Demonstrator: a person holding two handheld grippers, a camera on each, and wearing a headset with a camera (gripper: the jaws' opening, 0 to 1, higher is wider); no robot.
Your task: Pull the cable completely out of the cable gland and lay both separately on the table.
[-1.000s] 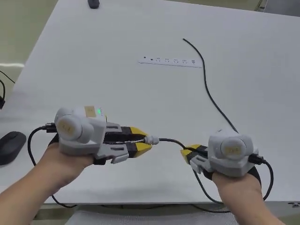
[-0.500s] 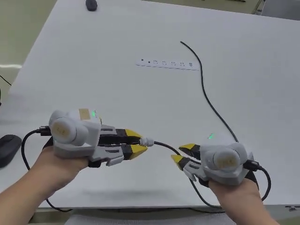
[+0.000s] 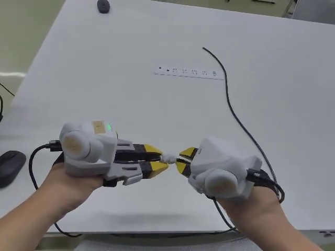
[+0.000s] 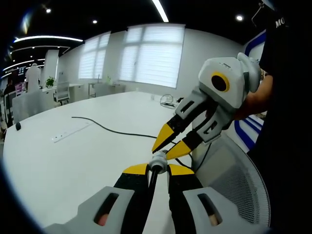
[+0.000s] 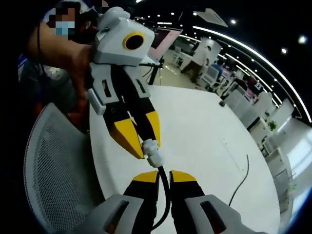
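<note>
While the left gripper (image 3: pixel 163 158) pinches the gland (image 3: pixel 169 157) at its tips, the right gripper (image 3: pixel 181 161) clamps the cable (image 5: pixel 166 192) just beside it.

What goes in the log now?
left hand-held gripper: shut on cable gland | right hand-held gripper: shut on cable | cable: in cable gland

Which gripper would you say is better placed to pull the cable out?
The right gripper: its jaws flank the cable right beside the gland, which the left gripper pinches at its tips.
</note>
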